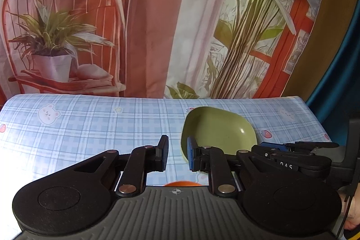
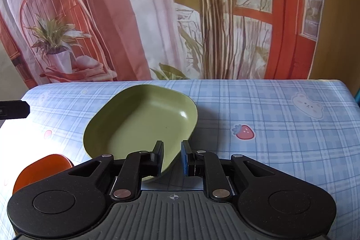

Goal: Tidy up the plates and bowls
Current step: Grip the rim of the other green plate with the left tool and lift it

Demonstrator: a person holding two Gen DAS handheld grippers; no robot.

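Observation:
A green squarish bowl (image 2: 144, 123) is tilted, its near edge raised off the blue checked tablecloth (image 2: 270, 118). My right gripper (image 2: 172, 157) straddles the bowl's near rim, one finger inside and one outside; the jaws stand apart around the rim. The bowl also shows in the left wrist view (image 1: 220, 127), with the right gripper (image 1: 292, 154) at its near right edge. My left gripper (image 1: 177, 154) is open and empty, just left of the bowl. An orange dish (image 2: 42, 170) lies at lower left; a sliver of it (image 1: 182, 183) shows below the left fingers.
A printed cloth backdrop (image 1: 135, 14) hangs behind the table's far edge. The table's right edge (image 2: 346, 91) lies near a dark blue curtain (image 1: 337, 60). The left gripper's tip (image 2: 13, 109) shows at the left of the right wrist view.

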